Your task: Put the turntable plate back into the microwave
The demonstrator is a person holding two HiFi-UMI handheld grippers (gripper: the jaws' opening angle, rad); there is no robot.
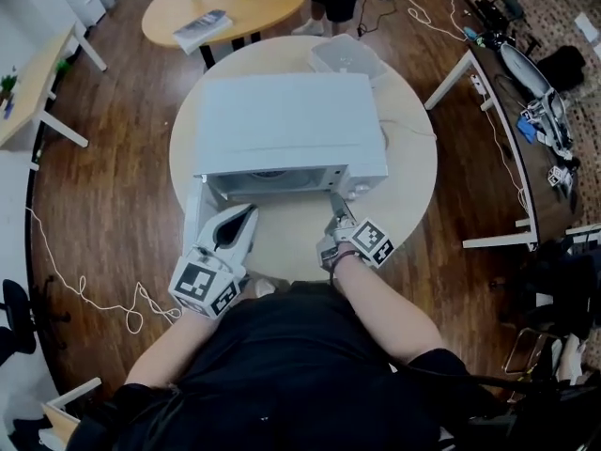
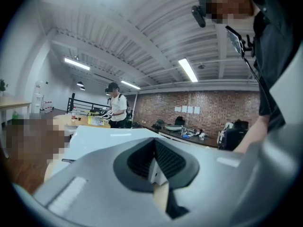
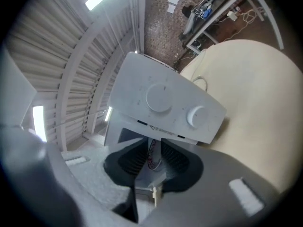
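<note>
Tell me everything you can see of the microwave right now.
The microwave is a white box, painted metal by its look, upright on the round beige table. Its door is swung open toward the left in the head view, showing a dark cavity whose contents cannot be made out. The control panel at its right carries two round knobs. A thin cord lies on the table beside it.

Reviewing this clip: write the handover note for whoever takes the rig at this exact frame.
Left gripper: jaws slightly apart, empty, beside the open door.
Right gripper: jaws slightly apart, empty, facing the control panel.
Turntable plate: none on the table; a rim inside the microwave is probably it.
Done: plate apparently in. Left: check it sits flat, close the door.
</note>
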